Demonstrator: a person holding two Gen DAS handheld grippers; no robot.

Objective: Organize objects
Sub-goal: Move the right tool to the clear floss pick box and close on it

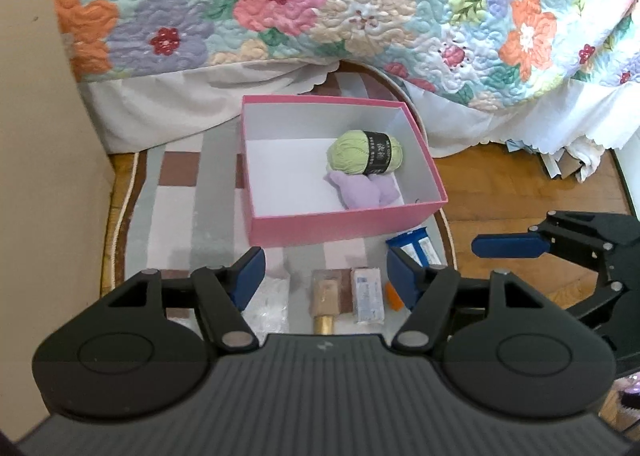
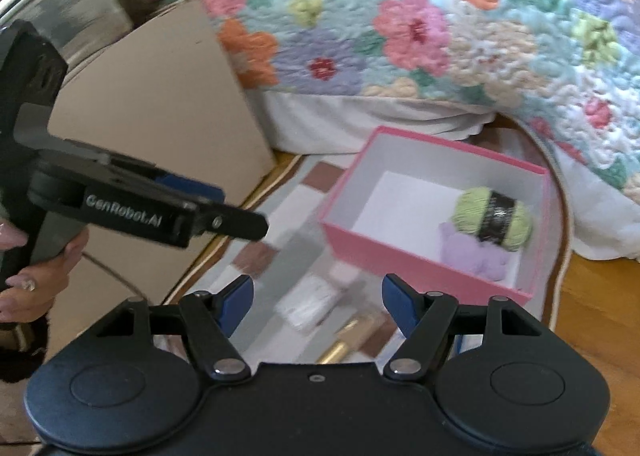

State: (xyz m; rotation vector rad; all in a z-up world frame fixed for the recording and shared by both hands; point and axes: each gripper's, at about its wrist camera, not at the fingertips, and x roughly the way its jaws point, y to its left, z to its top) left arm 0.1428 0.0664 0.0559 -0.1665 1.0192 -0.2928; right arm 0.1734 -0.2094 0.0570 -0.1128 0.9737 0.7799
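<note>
In the left wrist view, a checked rug (image 1: 188, 212) in grey, brown and pale pink lies on a wooden floor (image 1: 516, 184), with a quilted floral bedspread (image 1: 320, 4) and its white frill filling the top of the frame and a plain cardboard panel (image 1: 36, 136) at the left edge. At centre sits one pink cardboard box (image 1: 344, 222), white inside, holding one green yarn ball (image 1: 365, 152) with a black band and one soft lilac cloth (image 1: 364, 190) touching it. Below the box, on the rug, lie a gold-capped tube (image 1: 326, 304), a small white packet (image 1: 368, 294) and a blue-and-white box (image 1: 416, 244). The left claw (image 1: 326, 276) stands half open and empty. In the right wrist view, blurred, the same box (image 2: 416, 264) sits right of centre; the right claw (image 2: 318, 302) is likewise half open, gripping nothing, and a hand (image 2: 28, 292) at the left edge holds the other tool.
</note>
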